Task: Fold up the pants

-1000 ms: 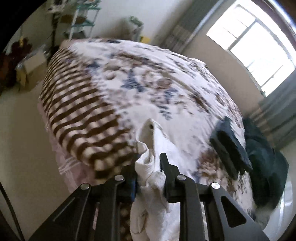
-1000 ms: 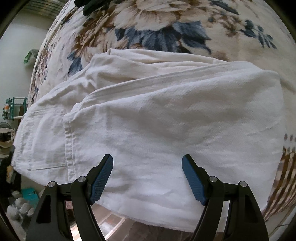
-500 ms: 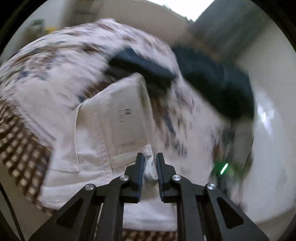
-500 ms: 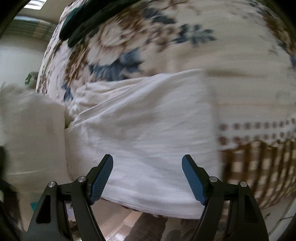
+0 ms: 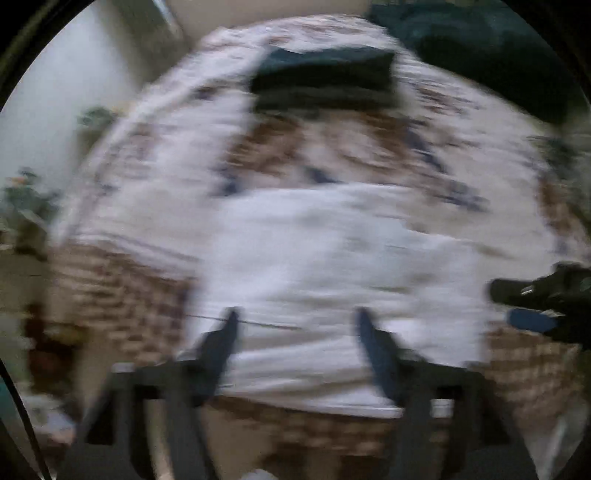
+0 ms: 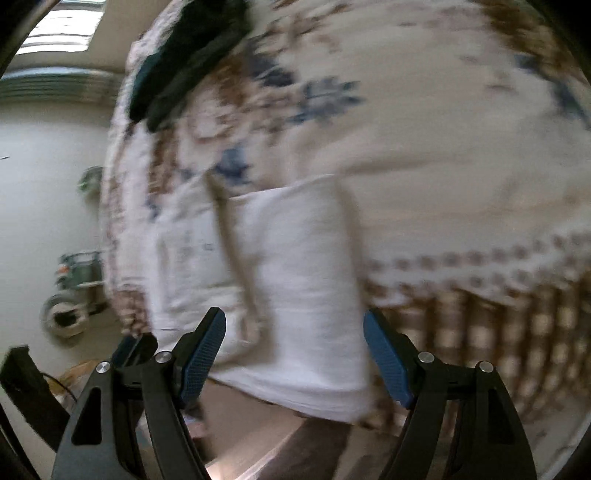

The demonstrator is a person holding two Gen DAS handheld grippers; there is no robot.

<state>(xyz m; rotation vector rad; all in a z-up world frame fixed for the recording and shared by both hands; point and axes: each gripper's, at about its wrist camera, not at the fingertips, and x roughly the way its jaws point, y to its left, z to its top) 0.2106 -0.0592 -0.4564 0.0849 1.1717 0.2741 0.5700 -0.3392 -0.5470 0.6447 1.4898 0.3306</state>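
The left gripper [image 5: 295, 328], clamped on cloth a moment ago, now gapes empty — like the right gripper [image 6: 295, 354]. The folded white cotton pants [image 6: 295, 295] lie at the floral bed's [image 6: 443, 129] edge — fold seemingly landed.

A floral bedspread [image 5: 155, 177] in cream, brown and blue covers the bed, with a brown checked border [image 6: 480, 325] hanging over its near edge. Folded dark garments [image 5: 325, 77] lie on it toward the far side — a larger dark green heap [image 5: 491, 55] sits just beyond them. Off the bed, a blurred green rack [image 6: 79, 269] stands against the pale wall [image 6: 44, 192] — a bright window [image 6: 62, 33] above.
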